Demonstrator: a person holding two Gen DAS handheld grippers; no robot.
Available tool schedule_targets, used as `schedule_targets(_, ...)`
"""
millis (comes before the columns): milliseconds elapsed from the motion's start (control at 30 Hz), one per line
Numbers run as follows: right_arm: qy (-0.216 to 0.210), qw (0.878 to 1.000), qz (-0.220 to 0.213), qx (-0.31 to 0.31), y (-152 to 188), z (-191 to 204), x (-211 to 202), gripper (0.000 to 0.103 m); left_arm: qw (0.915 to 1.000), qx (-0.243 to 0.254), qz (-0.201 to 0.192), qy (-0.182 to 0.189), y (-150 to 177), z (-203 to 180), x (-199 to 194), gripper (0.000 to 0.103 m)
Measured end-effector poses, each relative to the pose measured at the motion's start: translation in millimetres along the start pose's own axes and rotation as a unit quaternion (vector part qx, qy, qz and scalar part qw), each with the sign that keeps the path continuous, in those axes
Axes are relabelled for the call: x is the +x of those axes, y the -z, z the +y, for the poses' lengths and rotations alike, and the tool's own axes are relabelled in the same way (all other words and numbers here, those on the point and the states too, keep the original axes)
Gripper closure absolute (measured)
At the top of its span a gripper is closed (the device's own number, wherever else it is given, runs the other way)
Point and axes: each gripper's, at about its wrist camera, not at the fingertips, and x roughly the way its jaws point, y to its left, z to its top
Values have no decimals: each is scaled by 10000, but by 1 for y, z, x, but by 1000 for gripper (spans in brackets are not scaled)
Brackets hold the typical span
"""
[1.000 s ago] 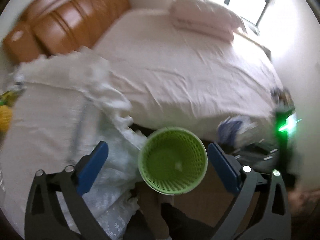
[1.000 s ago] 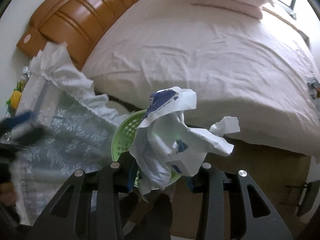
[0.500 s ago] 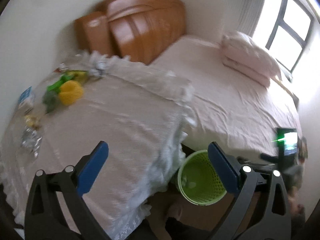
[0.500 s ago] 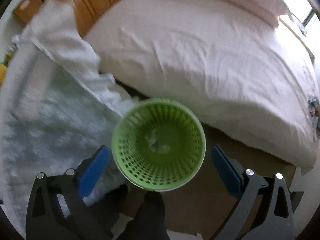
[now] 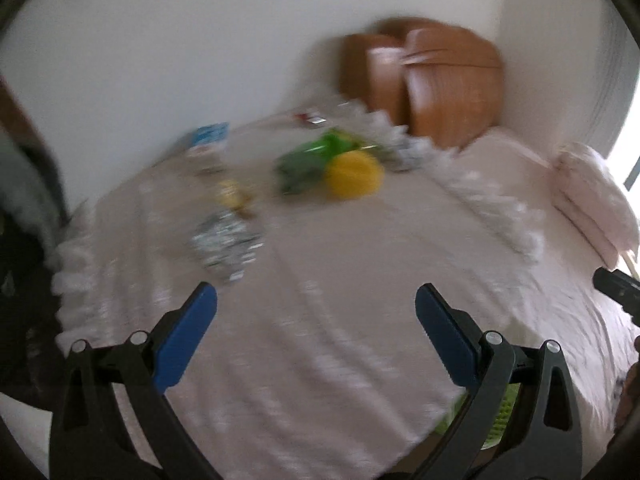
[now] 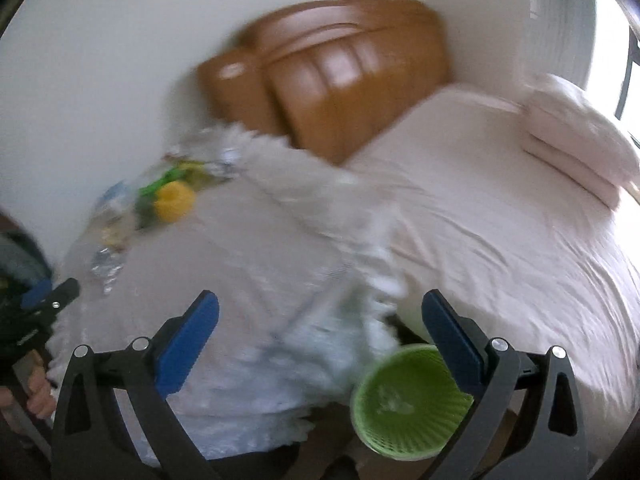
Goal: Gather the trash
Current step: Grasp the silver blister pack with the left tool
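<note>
My left gripper point(image 5: 316, 296) is open and empty above a table under a lace cloth point(image 5: 360, 320). Trash lies at the table's far side: a silver foil wrapper point(image 5: 224, 240), a yellow lump point(image 5: 352, 176), a green wrapper point(image 5: 308, 160), a small yellow wrapper point(image 5: 232, 196) and a blue-white packet point(image 5: 208, 136). My right gripper point(image 6: 320, 300) is also open and empty, above the cloth's hanging edge. The green mesh basket point(image 6: 408, 400) stands on the floor just below its right finger, with pale paper point(image 6: 390, 396) inside. The same foil point(image 6: 106, 260) and yellow lump point(image 6: 174, 200) show far left.
A bed point(image 6: 500, 208) with a pillow point(image 6: 576, 140) and a wooden headboard point(image 6: 340, 72) fills the right. The basket point(image 5: 500, 412) sits in the gap between table and bed. A white wall backs the table. The left gripper point(image 6: 44, 300) and a hand point(image 6: 36, 392) show at the left edge.
My right gripper opened and dropped the crumpled paper into the basket, then rose and swung left. The left view swung from the basket to the trash on the table.
</note>
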Motion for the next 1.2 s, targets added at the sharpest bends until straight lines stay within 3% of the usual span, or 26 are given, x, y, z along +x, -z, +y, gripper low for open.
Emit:
schedule_targets(133, -320, 9987, 197, -354, -8, 49, 28, 2, 9995, -17, 157, -266, 2, 36, 21, 8)
schedule_targets(300, -509, 9950, 485, -708, -16, 101, 66, 2, 9989, 260, 336, -187, -6, 62, 63, 8)
schedule_targets(600, -389, 9927, 762, -853, -21, 149, 103, 2, 9907, 1114, 779, -67, -29, 73, 160, 8)
schedule_targets(733, -326, 9916, 914, -858, -27, 160, 121, 2, 9876, 1352, 797, -74, -30, 72, 181, 8)
schedule_targets(800, -328, 9911, 948, -878, -28, 163, 125, 2, 9895, 1257, 709, 17, -32, 75, 183, 16)
schedule_targets(833, -339, 9905, 966, -921, -30, 168, 129, 2, 9905, 1173, 710, 102, -33, 77, 183, 31)
schedule_targets(867, -348, 9901, 973, -950, -30, 170, 131, 2, 9919, 1036, 713, 184, -34, 80, 182, 33)
schedule_targets(967, -467, 9879, 984, -1106, -35, 184, 138, 2, 9955, 704, 578, 263, -36, 89, 173, 36)
schedule_targets(1067, -678, 9831, 973, -1398, -42, 206, 147, 2, 9976, 422, 543, 27, -38, 100, 157, 36)
schedule_targets(1200, -1112, 9668, 980, -2084, -50, 257, 175, 2, 9962, -260, 716, -416, -41, 119, 126, 36)
